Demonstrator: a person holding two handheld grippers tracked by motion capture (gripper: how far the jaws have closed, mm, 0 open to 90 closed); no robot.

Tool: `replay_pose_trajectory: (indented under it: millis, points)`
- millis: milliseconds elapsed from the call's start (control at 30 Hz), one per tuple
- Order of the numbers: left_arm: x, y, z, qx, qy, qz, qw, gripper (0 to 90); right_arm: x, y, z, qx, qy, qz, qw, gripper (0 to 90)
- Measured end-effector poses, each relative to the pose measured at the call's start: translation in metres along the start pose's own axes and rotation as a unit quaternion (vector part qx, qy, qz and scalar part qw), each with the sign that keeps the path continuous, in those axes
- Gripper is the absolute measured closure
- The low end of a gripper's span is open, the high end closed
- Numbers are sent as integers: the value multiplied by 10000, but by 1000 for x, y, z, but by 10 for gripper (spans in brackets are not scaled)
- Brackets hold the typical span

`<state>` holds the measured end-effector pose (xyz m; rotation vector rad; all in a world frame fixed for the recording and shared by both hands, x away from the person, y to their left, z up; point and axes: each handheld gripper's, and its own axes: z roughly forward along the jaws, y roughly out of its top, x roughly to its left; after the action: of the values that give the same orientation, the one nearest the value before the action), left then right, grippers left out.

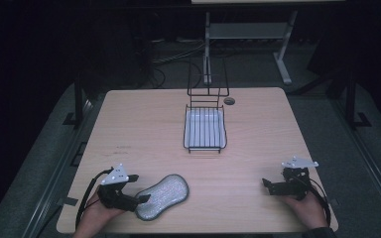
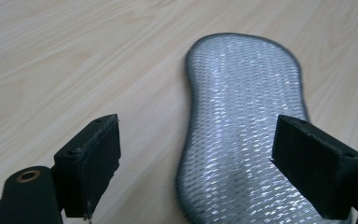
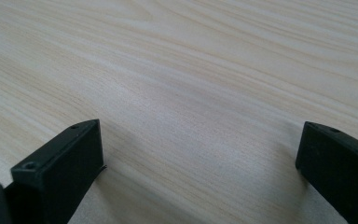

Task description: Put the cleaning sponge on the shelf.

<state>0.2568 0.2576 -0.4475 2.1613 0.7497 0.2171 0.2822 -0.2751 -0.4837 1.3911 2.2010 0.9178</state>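
one silver scrubbing pad (image 1: 162, 196) lies flat at the near left of the wooden table (image 1: 144, 134), just beside the left gripper (image 1: 138, 187); its jaws are spread wide, the near end of the pad lying between them, nothing held; the right gripper (image 1: 269, 186) is held wide and empty over bare wood; one wire rack (image 1: 205, 128) stands well apart at the far centre; the thin pad could be skated away if pinched at one edge.
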Motion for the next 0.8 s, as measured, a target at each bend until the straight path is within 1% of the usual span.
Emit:
replay_pose_trajectory:
  millis: [133,300,400,533,700,800]
  points:
    - [-4,4,7,61,-75,49,9999,148,0,0,0,1,-1,2,10000,0]
    - [-7,8,16,142,-188,120,9996,147,0,0,0,1,0,0,10000,0]
    - [-8,10,20,179,-220,141,9995,146,0,0,0,0,0,3,10000,1]
    - [-8,11,26,234,-296,103,9992,146,0,0,0,1,0,0,10000,1]
    - [-8,12,32,328,-334,134,9988,146,0,0,0,1,-1,1,10000,0]
    - [-8,12,34,368,-367,118,9986,147,0,0,0,0,0,0,10000,0]
